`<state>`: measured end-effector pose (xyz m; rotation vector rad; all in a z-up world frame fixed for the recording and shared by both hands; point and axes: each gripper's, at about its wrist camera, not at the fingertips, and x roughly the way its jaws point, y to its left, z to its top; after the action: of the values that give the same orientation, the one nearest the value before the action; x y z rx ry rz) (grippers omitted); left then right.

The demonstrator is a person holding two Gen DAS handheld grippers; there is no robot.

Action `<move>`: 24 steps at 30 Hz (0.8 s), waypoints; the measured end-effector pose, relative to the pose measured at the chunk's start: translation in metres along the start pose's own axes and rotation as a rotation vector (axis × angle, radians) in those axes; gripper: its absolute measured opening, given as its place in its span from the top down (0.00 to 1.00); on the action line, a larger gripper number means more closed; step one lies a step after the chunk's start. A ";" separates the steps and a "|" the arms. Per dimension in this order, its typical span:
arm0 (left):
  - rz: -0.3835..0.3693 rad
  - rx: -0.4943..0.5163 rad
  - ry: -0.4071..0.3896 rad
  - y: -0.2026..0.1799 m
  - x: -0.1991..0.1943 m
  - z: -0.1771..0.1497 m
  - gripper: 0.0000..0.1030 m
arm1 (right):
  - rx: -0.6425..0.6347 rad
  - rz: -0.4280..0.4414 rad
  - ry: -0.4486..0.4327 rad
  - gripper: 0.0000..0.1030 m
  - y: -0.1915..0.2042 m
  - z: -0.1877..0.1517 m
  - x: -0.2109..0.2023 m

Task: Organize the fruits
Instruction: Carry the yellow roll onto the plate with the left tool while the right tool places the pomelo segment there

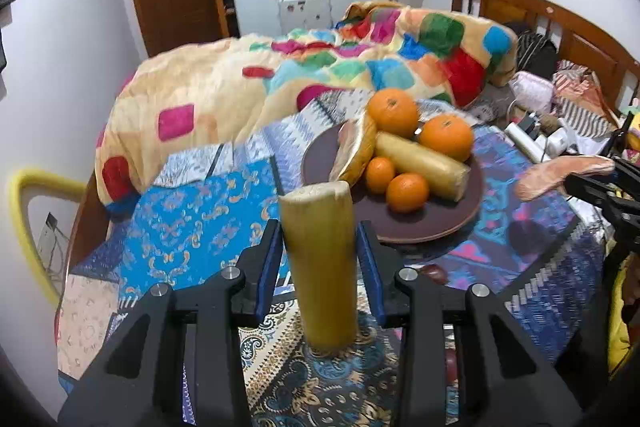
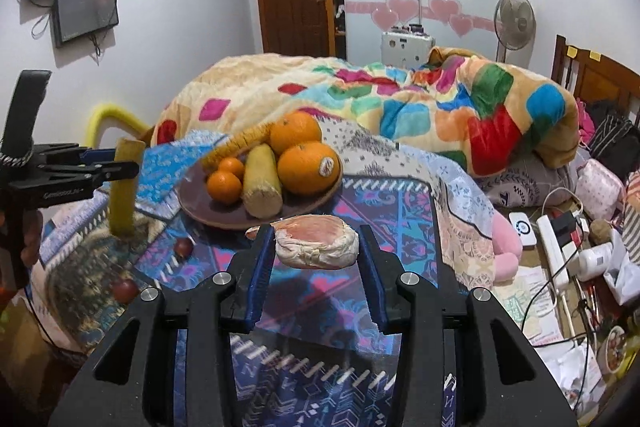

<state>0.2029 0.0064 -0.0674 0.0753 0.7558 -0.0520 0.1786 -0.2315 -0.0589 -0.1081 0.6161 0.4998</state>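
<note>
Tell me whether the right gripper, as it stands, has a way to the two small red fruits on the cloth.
Probably not yet: the right gripper is shut on a pomelo piece. The red fruits lie uncovered on the cloth, so the path looks free once it unloads.

Orange oranges (image 1: 393,111), yellow-green cane piece (image 1: 320,259), brown plate (image 1: 424,223), pink pomelo wedge (image 2: 317,242) (whitish rind), blue paisley cloth (image 1: 192,227)

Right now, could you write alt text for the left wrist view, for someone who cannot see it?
A black claw grips an upright yellow-green cane piece above a patterned cloth. Beyond it a brown plate holds four oranges, another cane piece and a pomelo wedge. At right, a second claw carries a pink pomelo segment.
</note>
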 end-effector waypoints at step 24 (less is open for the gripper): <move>-0.096 0.020 -0.050 -0.014 0.018 0.045 0.65 | -0.044 0.002 -0.052 0.63 0.025 0.053 0.052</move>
<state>0.2459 -0.0120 -0.0483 0.0566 0.7083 -0.1518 0.2309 -0.1745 -0.0448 -0.1354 0.5542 0.5167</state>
